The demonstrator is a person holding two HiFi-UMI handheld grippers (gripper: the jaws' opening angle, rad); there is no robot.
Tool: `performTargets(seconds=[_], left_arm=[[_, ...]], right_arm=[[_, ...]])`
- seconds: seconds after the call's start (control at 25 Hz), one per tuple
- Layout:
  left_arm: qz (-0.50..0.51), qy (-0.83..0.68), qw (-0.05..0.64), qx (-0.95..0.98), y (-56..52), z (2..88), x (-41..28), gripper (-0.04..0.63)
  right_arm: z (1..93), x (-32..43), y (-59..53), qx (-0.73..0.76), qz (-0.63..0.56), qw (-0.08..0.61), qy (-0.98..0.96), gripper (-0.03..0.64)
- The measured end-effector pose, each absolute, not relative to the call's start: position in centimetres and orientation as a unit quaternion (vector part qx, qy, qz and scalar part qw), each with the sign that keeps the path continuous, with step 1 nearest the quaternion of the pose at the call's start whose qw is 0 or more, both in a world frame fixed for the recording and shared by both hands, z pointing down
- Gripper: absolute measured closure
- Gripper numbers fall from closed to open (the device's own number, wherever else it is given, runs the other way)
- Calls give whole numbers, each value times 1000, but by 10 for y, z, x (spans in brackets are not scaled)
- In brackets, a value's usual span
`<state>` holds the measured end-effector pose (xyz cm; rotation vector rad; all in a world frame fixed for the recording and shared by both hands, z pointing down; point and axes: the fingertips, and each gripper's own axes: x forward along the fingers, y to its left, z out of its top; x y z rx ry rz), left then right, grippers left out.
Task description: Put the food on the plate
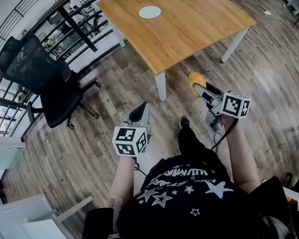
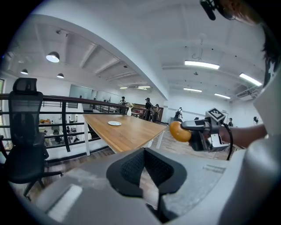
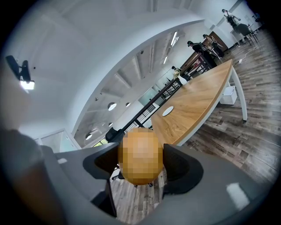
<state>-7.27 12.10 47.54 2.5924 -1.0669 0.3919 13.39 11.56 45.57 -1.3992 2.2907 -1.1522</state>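
Noted from the floor (image 1: 269, 71), short of the surface (image 1: 199, 25). The plate (image 1: 150, 11) lies on the surface, toward its far side. The chair (image 1: 43, 81) stands left of the surface. We hold the right claw (image 1: 199, 85) below the surface's near corner, with the food (image 1: 196, 79) between its jaws. The left claw (image 1: 140, 112) is to its left, over the floor and well apart from the plate.

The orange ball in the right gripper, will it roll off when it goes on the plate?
It might roll: the orange food looks ball-round, and the plate looks nearly flat. It seems fairly firm, since the right gripper pinches it without visibly squashing it. Its weight I cannot tell.
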Motion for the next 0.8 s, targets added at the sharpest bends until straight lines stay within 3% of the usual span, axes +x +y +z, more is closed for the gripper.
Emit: performTargets(seconds=[0.8], left_arm=[[142, -405, 141, 892, -15, 452, 14, 594]], right_arm=[[452, 216, -35, -445, -401, 88, 796, 304]])
